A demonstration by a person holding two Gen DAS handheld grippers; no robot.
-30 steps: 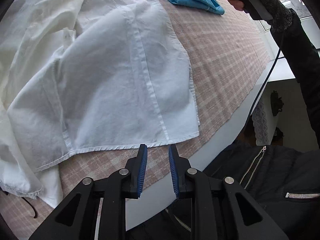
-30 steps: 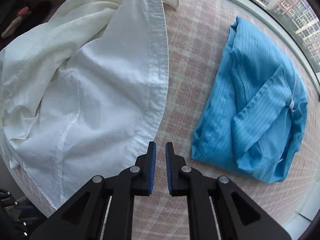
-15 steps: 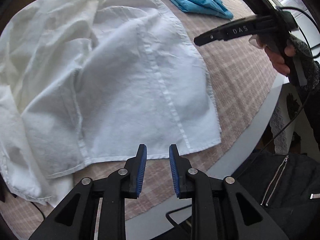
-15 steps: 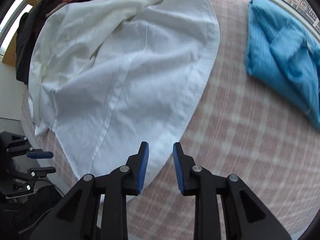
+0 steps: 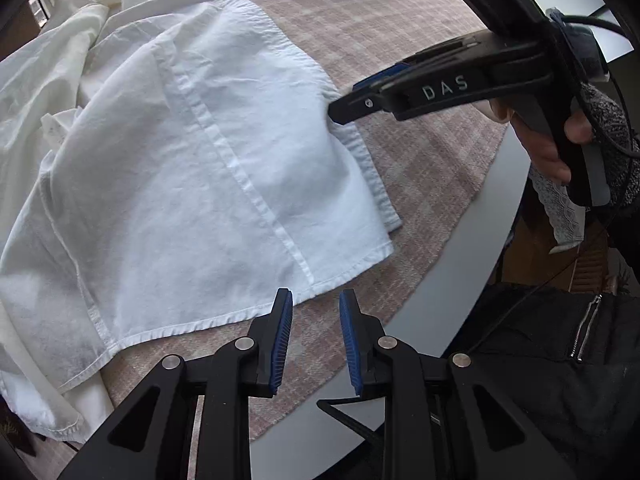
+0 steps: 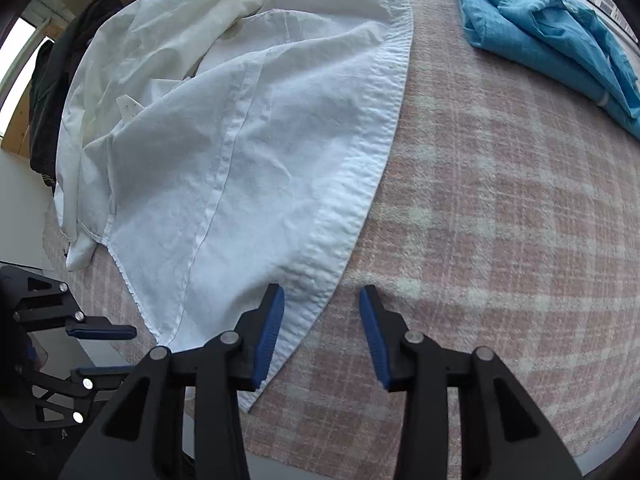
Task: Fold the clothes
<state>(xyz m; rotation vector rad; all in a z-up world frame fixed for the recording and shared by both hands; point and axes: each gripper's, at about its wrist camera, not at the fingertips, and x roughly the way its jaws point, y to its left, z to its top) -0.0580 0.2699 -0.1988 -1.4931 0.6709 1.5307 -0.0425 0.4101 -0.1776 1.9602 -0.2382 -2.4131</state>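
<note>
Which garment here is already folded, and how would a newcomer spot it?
Start at the pink checked cloth covering the table. At its far side, away from the big white shirt, lies the blue garment. It is the only coloured piece, compact and layered, whereas the shirt sprawls.

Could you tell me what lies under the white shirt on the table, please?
The white shirt lies on a pink checked tablecloth. Whatever else sits beneath its bunched folds is covered.
</note>
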